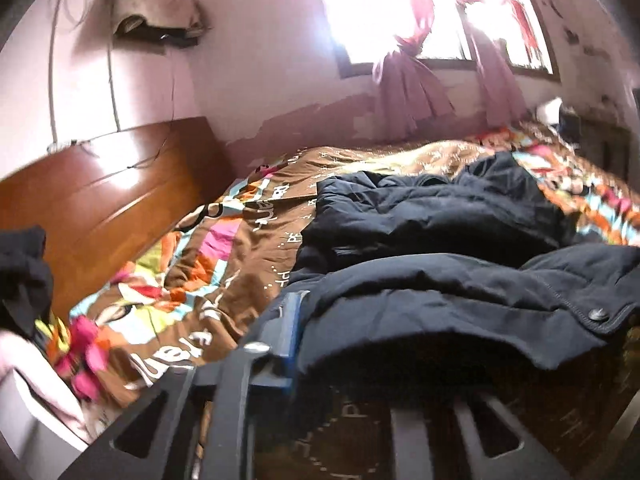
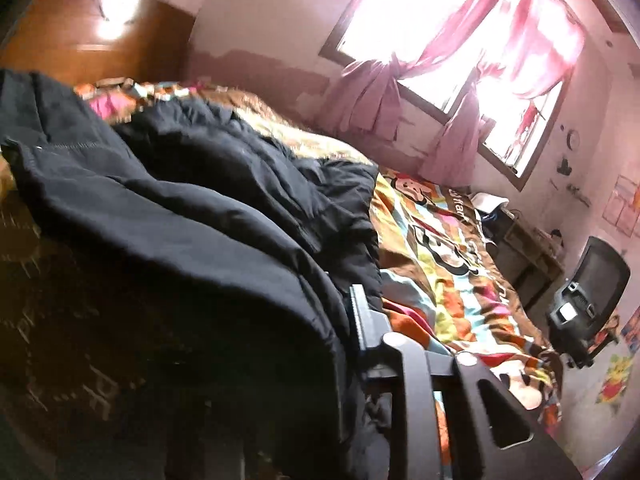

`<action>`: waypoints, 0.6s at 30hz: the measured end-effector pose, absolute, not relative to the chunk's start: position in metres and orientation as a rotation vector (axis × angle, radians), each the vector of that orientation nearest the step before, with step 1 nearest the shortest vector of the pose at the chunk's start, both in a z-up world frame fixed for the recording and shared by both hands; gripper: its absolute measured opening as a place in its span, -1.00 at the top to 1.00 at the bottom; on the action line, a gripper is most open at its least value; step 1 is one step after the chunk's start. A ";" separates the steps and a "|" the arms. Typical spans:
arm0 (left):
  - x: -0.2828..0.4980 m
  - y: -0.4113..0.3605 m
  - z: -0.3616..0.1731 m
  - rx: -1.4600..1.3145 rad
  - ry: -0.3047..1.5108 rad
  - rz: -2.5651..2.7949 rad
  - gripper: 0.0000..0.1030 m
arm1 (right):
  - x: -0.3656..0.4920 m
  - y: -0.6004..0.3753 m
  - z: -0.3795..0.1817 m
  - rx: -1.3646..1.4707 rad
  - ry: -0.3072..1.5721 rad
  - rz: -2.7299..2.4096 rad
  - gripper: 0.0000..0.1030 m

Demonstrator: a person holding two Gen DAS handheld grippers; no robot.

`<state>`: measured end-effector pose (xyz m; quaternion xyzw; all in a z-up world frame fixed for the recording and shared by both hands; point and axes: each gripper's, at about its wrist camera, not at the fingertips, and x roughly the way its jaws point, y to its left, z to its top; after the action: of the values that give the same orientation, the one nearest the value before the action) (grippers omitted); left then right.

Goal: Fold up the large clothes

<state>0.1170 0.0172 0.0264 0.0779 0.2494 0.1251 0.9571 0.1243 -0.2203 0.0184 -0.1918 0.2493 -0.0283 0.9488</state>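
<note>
Both grippers' jaws clamped on lifted black jacket (image 1: 460, 280) hem, bedspread (image 1: 208, 248) beneath

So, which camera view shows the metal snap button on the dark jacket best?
The left wrist view: the snap button sits sharp on the dark jacket hem near the lens. The right wrist view shows only the jacket's fabric; no button is visible there.

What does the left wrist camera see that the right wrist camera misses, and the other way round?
Only the left wrist view shows the cloth heap high on the wall and a metal snap button on the coat. Only the right wrist view shows the black office chair and a desk beside it. Both show the dark coat lifted at its near edge, the patterned bedspread, the wooden headboard and pink curtains.
</note>
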 end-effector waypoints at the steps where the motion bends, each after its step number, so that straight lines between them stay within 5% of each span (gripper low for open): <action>1: 0.115 0.017 0.029 0.146 0.499 0.252 0.76 | 0.113 -0.216 0.025 -0.361 0.477 -0.038 0.76; 18: 0.045 0.038 0.119 0.085 0.267 0.179 0.87 | 0.037 -0.224 0.107 -0.270 0.126 0.008 0.85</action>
<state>0.0452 0.0376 0.1186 0.0426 0.1329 0.0891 0.9862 0.0374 -0.2240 0.1073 -0.1345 0.0629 0.0040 0.9889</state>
